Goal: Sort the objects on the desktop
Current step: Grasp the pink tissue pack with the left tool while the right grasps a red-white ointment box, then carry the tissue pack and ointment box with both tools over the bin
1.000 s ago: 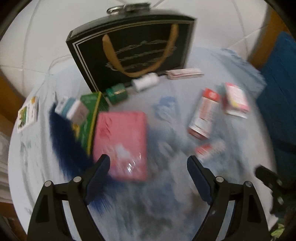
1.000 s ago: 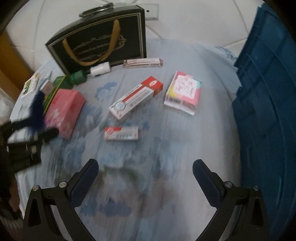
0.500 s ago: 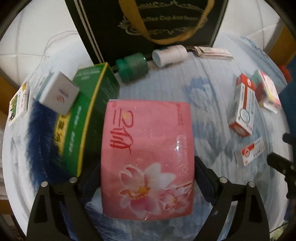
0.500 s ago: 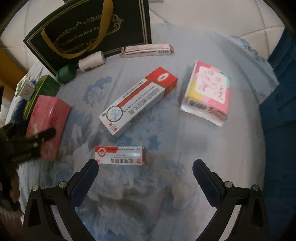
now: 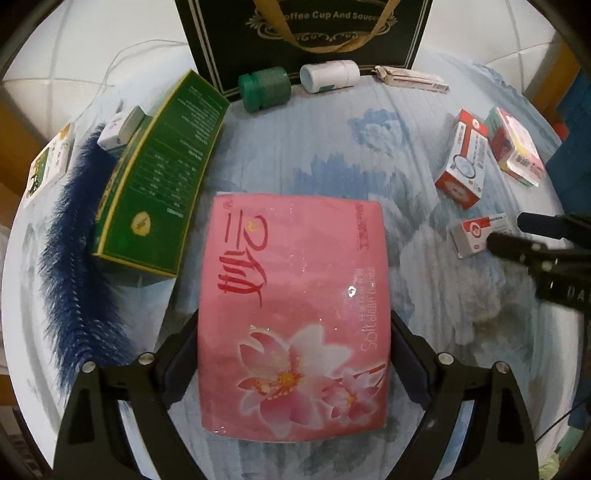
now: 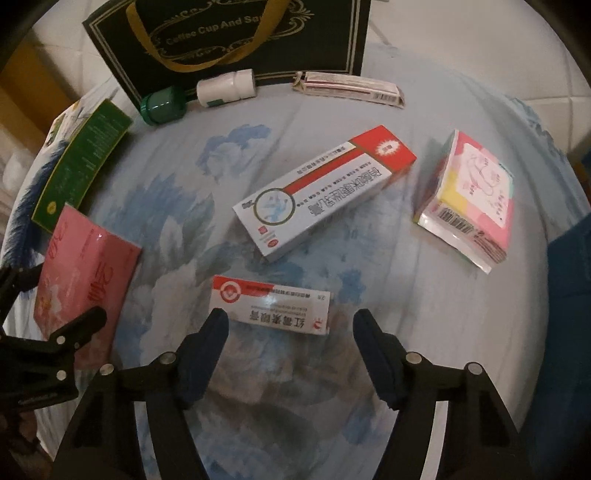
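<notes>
While the pink tissue pack (image 5: 293, 314) is lying flat on the blue flowered cloth (image 5: 314, 155), the left gripper (image 5: 293, 354) is straddling its near end, one finger at each long side. Whether the pads are pressing it or only standing beside it I cannot tell; the jaws are spread wide. To the pack's left, a green carton (image 5: 159, 177) is leaning on its edge, with a blue feather (image 5: 79, 258) beyond it and a small white box (image 5: 122, 127) behind.

Over on the right, the small red-and-white ointment box (image 6: 269, 308) is lying just ahead of the right gripper (image 6: 290, 325). Its jaws have just been closing, yet they are standing apart with nothing clamped: the left fingertip is at the box's near left corner and the right fingertip is clear of it.

Only the right wrist view is showing the long red-and-white carton (image 6: 325, 192) full length, the pastel tissue packet (image 6: 472, 203) and the flat sachet (image 6: 347, 88) clearly. Both views are showing the green-capped bottle (image 5: 264, 90), the white bottle (image 5: 328, 75) and the black gift bag (image 5: 303, 33) at the back.
</notes>
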`<action>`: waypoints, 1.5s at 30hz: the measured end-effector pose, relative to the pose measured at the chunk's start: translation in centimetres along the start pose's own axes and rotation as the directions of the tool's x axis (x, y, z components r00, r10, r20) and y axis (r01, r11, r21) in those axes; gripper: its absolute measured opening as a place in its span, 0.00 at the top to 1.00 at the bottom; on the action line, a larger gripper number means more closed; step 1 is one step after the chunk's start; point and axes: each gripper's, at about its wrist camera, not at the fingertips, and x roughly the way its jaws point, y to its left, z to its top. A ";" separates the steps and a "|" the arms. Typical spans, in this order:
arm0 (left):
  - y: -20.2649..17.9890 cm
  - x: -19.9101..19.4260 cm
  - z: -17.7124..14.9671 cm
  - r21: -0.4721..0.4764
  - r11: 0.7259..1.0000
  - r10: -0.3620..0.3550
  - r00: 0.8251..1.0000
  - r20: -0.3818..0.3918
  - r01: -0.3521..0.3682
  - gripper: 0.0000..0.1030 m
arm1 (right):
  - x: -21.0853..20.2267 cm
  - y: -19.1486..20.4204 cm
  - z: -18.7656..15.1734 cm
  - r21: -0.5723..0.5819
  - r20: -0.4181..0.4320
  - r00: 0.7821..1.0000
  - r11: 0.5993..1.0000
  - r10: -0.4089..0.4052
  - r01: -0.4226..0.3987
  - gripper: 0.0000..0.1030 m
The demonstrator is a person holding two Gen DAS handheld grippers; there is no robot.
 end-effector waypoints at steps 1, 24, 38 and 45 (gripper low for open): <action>0.1 0.2 -0.1 -0.002 1.000 0.000 1.000 -0.003 0.000 0.12 | 0.0 -0.2 0.1 0.009 0.006 1.000 1.000 0.000 0.000 0.48; -0.4 0.2 -0.6 -0.025 1.000 0.007 1.000 -0.006 -0.007 0.12 | 1.7 3.9 0.6 -0.144 -0.036 0.997 0.987 0.063 -0.067 0.48; -1.5 -7.2 -2.0 -0.001 1.000 -0.010 0.992 0.125 0.010 0.12 | -5.5 4.3 -2.3 -0.126 0.083 0.993 0.990 0.079 -0.068 0.75; -3.3 -14.8 -4.6 0.046 0.999 -0.032 0.966 0.257 0.021 0.12 | -11.8 5.6 -5.2 -0.089 0.213 0.975 0.995 0.063 -0.045 0.75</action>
